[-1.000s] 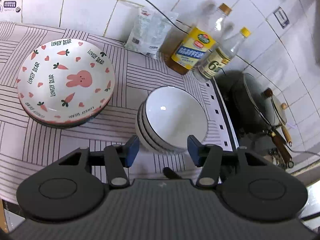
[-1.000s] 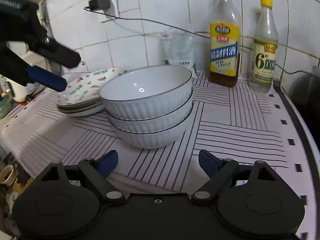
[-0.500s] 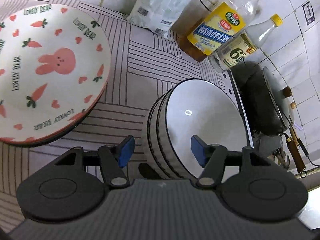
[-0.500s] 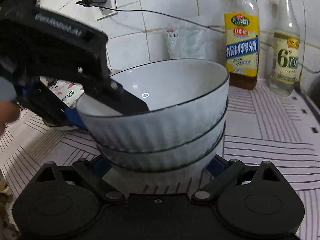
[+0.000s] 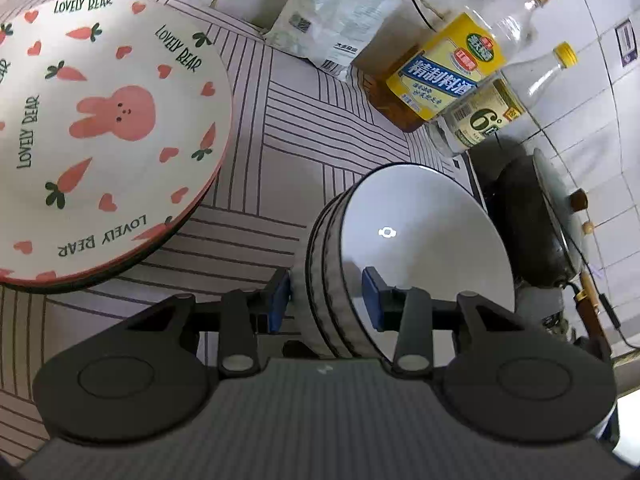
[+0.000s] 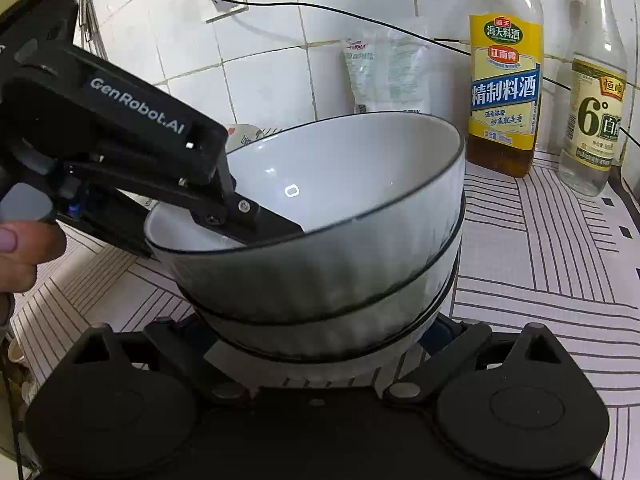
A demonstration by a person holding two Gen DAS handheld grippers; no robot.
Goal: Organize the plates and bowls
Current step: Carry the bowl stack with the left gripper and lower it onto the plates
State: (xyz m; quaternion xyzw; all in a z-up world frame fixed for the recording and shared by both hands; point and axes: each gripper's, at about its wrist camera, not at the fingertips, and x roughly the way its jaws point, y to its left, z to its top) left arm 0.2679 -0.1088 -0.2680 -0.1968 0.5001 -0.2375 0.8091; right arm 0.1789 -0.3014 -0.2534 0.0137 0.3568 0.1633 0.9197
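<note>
The left gripper (image 5: 326,300) had dropped astride the bowl stack's (image 6: 328,240) rim, fingers spread, not yet pinching. The right gripper (image 6: 320,332) had closed in, probably open around its base. A lift seemed imminent, beside the plates (image 5: 100,120).

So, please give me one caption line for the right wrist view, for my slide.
Left gripper straddles the rim of the bowl stack, one finger inside; two bottles stand behind.

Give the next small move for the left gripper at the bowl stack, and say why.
Probably close the left gripper: its jaws straddle the rim of the top bowl, one inside, one outside the stack, with gaps visible. The right gripper flanks the bottom bowl.
</note>
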